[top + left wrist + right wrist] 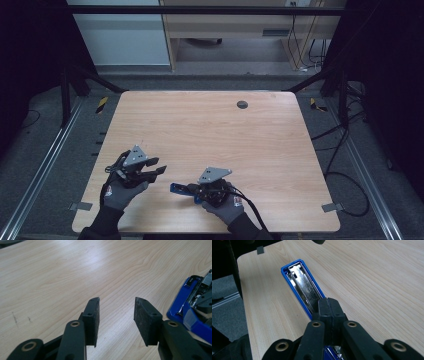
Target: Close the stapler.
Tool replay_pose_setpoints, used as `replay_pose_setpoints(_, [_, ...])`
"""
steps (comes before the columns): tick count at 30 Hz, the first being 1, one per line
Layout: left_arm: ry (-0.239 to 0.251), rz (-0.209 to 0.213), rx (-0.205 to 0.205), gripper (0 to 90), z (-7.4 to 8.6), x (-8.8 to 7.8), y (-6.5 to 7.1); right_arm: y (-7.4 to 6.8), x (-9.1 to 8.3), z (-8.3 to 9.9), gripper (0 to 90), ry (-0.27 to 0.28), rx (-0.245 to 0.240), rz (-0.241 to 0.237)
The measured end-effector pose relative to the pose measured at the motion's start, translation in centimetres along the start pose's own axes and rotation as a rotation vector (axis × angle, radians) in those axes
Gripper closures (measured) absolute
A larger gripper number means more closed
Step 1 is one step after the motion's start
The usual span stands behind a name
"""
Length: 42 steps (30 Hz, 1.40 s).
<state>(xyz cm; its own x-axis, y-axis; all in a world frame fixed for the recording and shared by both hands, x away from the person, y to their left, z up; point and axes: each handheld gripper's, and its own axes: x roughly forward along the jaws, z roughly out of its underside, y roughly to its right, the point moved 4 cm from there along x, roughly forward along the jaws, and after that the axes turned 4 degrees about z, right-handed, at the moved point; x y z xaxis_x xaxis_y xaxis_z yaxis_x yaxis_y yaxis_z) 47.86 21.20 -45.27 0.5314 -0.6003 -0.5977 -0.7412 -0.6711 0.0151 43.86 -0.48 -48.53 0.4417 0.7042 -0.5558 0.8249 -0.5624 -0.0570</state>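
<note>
A blue stapler lies near the table's front edge, its bare metal staple channel facing up inside the blue body. My right gripper is shut, jaws pressed together, and its tips sit over the channel's near end. Whether anything thin is pinched between them I cannot tell. My left gripper is just left of the stapler, open, with nothing but bare wood between its pads. In the left gripper view the stapler lies to the right of the jaws, apart from them.
The wooden table has a small round grommet near its far edge. A dark metal frame surrounds it, and cables lie on the floor at the right. A cabinet stands behind.
</note>
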Motion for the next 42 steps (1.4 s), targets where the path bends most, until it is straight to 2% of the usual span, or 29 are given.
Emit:
replay_pose_setpoints(11, [-0.032,-0.003,-0.002,55.6,0.7,0.8,0.2,0.3,-0.7,0.0,90.0,0.015,0.011,-0.003])
replay_pose_setpoints(23, [-0.042,-0.014,-0.007,54.8,1.1,1.1,0.4,0.6,-1.8,0.0,90.0,0.025,0.024,0.0])
replay_pose_setpoints(34, [-0.04,-0.034,-0.012,54.8,1.2,1.3,0.4,1.9,-3.3,0.5,90.0,0.038,0.053,0.018])
replay_pose_setpoints(42, [-0.045,-0.04,-0.022,51.3,1.5,1.6,0.4,2.6,-3.9,1.1,90.0,0.04,0.072,0.031])
